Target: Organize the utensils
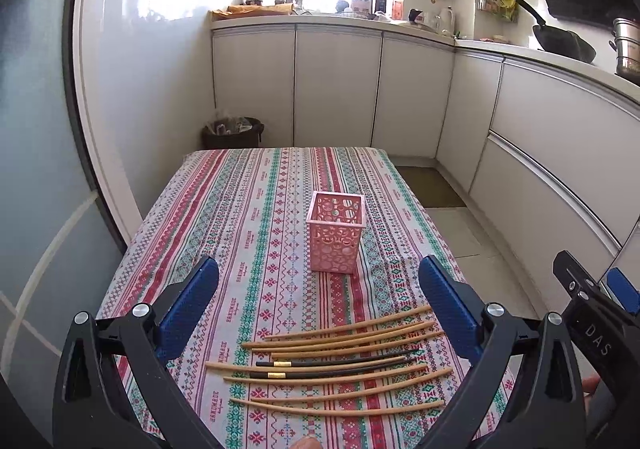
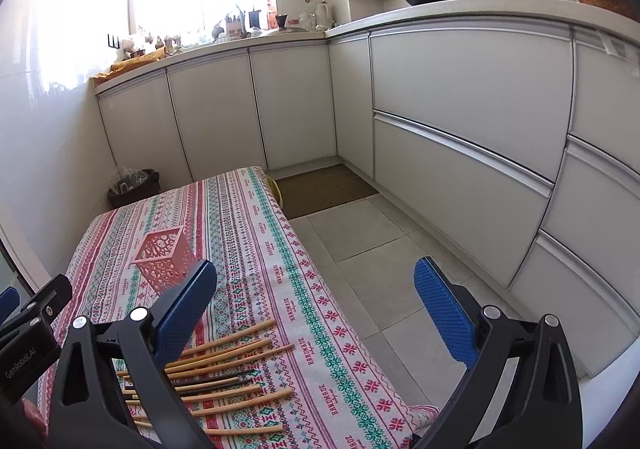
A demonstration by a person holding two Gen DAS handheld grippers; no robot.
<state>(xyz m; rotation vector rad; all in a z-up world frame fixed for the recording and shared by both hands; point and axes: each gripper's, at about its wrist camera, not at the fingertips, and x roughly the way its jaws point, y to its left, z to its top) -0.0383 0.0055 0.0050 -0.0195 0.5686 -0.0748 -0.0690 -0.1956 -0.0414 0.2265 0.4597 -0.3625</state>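
Observation:
Several wooden chopsticks [image 1: 340, 373] and two dark ones with gold bands [image 1: 332, 363] lie side by side near the table's front edge. A pink perforated holder [image 1: 335, 235] stands upright mid-table, beyond them. My left gripper [image 1: 318, 305] is open and empty, held above the chopsticks. My right gripper [image 2: 316, 309] is open and empty, over the table's right edge, with the chopsticks [image 2: 224, 373] at its lower left and the holder [image 2: 164, 259] to the left. The right gripper's side also shows in the left wrist view [image 1: 592, 309].
A patterned tablecloth [image 1: 248, 217] covers the table. White cabinets [image 2: 460, 121] run along the back and right. A black bin [image 1: 234, 133] stands past the table's far left corner. Tiled floor [image 2: 360, 249] and a mat [image 2: 324, 189] lie to the right.

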